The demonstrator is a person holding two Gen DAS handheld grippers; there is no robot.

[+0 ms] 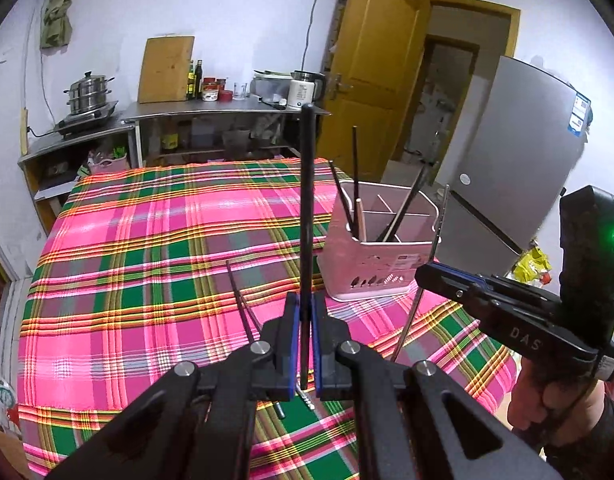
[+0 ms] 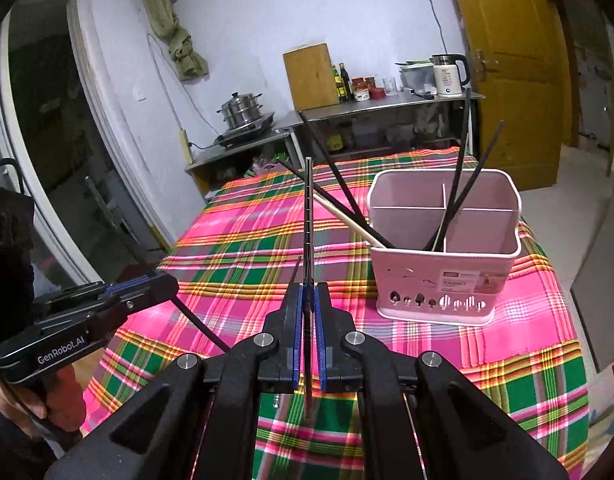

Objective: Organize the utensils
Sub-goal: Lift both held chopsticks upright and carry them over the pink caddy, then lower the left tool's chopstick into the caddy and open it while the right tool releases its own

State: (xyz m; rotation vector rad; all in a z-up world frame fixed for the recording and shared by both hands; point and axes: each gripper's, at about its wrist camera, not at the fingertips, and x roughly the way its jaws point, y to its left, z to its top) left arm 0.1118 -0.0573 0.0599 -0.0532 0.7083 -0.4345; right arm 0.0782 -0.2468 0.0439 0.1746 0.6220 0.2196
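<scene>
We find the left gripper (image 1: 305,312) clenched on a black chopstick (image 1: 307,208) and the right gripper (image 2: 308,304) on a thin metal utensil (image 2: 308,216), both upright for dropping into the pink holder (image 2: 443,276) on the plaid tablecloth (image 2: 235,264).

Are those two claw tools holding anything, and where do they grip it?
Left gripper pinches a black chopstick near its lower end; right gripper pinches a thin metal utensil low on its shaft.

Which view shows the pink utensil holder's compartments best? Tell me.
The right wrist view: the pink utensil holder stands close and whole, with its dividers and the chopsticks inside seen from above. The left wrist view shows the pink utensil holder farther off, its right edge crossed by a thin metal utensil.
</scene>
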